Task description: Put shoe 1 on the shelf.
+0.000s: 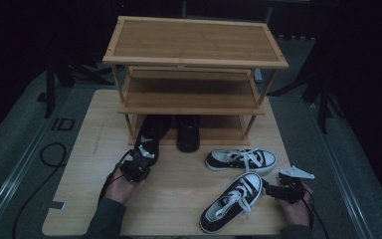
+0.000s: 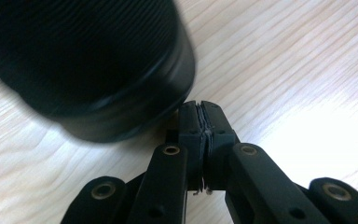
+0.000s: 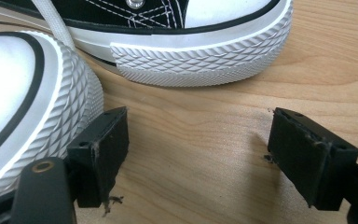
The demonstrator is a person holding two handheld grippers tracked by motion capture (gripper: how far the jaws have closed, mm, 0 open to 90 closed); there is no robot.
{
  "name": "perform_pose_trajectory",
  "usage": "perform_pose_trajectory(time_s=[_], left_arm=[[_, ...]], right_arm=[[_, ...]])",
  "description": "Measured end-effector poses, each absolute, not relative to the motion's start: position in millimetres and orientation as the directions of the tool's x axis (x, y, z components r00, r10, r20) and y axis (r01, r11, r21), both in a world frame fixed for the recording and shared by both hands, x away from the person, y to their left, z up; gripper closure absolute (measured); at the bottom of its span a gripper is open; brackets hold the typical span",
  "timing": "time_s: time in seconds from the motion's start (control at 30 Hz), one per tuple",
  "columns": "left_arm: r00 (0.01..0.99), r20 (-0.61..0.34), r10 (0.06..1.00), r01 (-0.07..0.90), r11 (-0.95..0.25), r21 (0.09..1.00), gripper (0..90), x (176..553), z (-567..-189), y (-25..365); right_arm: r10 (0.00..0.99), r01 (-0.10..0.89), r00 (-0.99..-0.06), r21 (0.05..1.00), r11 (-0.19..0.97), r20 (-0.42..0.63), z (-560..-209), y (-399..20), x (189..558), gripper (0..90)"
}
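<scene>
**Desk editor:** What did the shot show at the shoe rack [image 1: 195, 62]?

**Photographer:** The left claw [image 1: 140, 160] sat pressed together with nothing between its tips, nose against the heel of a black shoe [image 1: 149, 134] lying half under the rack's bottom shelf. A second black shoe [image 1: 188, 132] stood beside it, under the same shelf.

**Desk editor:** And the risk?

**Photographer:** A closed claw could only shove; off-centre, the shoe might have swung into its neighbour or jammed against the rack's front leg.

**Desk editor:** The other hand?

**Photographer:** The right claw [image 1: 269, 189] stood wide apart on the desk [image 1: 179, 199] in front of the rack, one tip touching the near sneaker [image 3: 23, 107]. A careless twitch could have nudged it against the far sneaker [image 3: 200, 51].
</scene>
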State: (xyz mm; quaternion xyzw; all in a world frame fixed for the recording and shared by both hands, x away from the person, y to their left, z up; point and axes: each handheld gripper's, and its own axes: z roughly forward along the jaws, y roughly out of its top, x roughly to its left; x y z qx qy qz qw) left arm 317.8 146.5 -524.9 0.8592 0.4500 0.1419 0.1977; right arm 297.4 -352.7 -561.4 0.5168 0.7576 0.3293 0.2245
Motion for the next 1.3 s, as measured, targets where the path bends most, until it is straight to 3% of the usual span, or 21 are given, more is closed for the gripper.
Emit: perform_pose_trajectory(time_s=[0.5, 1.3], left_arm=[[0.459, 0.087, 0.884, 0.756, -0.441, 0.483, 88.1, 326.5, -528.4, 173.6], [0.434, 0.116, 0.893, 0.772, -0.435, 0.463, 90.0, 353.0, -525.1, 174.6]], right_arm=[[0.931, 0.635, -0.365, 0.731, 0.249, 0.0, -561.4, -352.7, 297.4, 20.2], [0.931, 0.635, -0.365, 0.731, 0.249, 0.0, -561.4, -352.7, 297.4, 20.2]])
